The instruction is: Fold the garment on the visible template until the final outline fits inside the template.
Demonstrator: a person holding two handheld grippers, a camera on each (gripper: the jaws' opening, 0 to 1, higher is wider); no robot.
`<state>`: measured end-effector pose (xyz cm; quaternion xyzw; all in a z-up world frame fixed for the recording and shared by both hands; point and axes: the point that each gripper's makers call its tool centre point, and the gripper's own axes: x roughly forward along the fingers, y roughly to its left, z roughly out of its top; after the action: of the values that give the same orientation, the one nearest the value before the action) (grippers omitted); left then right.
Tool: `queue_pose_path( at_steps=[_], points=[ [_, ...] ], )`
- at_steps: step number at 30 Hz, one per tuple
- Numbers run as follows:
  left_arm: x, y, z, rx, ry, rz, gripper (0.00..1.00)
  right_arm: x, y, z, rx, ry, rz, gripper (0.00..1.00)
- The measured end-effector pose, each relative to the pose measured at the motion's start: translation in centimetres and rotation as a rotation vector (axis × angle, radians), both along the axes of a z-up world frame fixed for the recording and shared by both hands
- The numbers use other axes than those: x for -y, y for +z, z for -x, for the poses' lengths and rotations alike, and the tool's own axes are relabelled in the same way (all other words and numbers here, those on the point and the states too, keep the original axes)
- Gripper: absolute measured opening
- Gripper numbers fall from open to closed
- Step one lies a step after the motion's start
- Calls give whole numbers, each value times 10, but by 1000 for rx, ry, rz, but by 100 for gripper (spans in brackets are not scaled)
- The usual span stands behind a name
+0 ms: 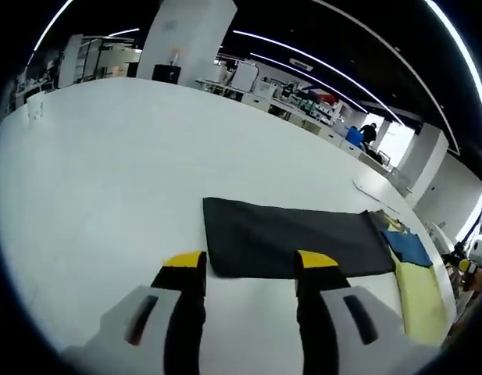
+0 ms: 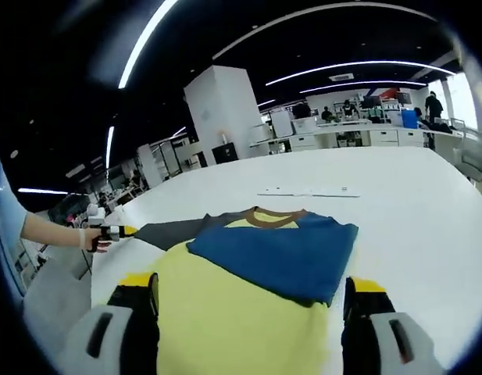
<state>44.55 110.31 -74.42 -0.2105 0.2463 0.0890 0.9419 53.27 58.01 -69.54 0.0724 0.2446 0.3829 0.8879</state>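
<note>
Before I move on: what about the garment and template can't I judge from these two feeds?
- Left gripper view: yellow and blue garment is cut off by the frame edge.
- Right gripper view: the garment's near hem runs under the frame bottom between the right claw tips.
- Dark grey template: mostly covered by the garment, so fit cannot be judged.

No text, label or number can be read anywhere.

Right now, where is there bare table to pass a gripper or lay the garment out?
Widest bare table lies beyond and beside the dark template. More bare surface sits past the garment collar, up to a thin strip. It is crowded where the garment overlaps the template's end, and beside the right gripper, whose open jaws straddle the cloth.
</note>
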Motion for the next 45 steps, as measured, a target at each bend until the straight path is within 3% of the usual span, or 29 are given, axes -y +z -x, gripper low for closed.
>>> queue_pose_path(
  at_steps=[6,9,10,12,16,22,29,32,33,36,39,45],
  points=[
    [-11,-4,-5,-17,25,19,24,3,-1,5,-1,-14,0,100],
    [-11,-1,-8,-12,25,51,0,10,0,7,-4,-34,-9,100],
    [-6,8,-16,42,18,115,1,13,2,8,1,-50,-21,100],
    [1,19,-19,59,2,175,0,17,3,10,2,-59,-29,100],
    [8,31,-27,74,-39,147,0,26,-1,11,-4,-79,-25,99],
    [24,50,-41,106,-76,195,0,31,-1,15,-7,-95,-37,99],
    [55,105,-73,258,-171,258,0,34,-1,18,-9,-111,-61,98],
    [73,133,-86,333,-193,349,0,34,-2,20,-12,-108,-64,98],
    [79,138,-88,336,-216,353,0,33,-2,20,-11,-108,-64,98],
    [94,145,-95,322,-284,273,0,33,-2,19,-11,-109,-64,98],
    [104,155,-101,329,-311,302,0,32,0,19,-6,-110,-79,98],
    [128,157,-109,312,-370,300,0,31,-3,21,-7,-109,-86,97]
  ],
)
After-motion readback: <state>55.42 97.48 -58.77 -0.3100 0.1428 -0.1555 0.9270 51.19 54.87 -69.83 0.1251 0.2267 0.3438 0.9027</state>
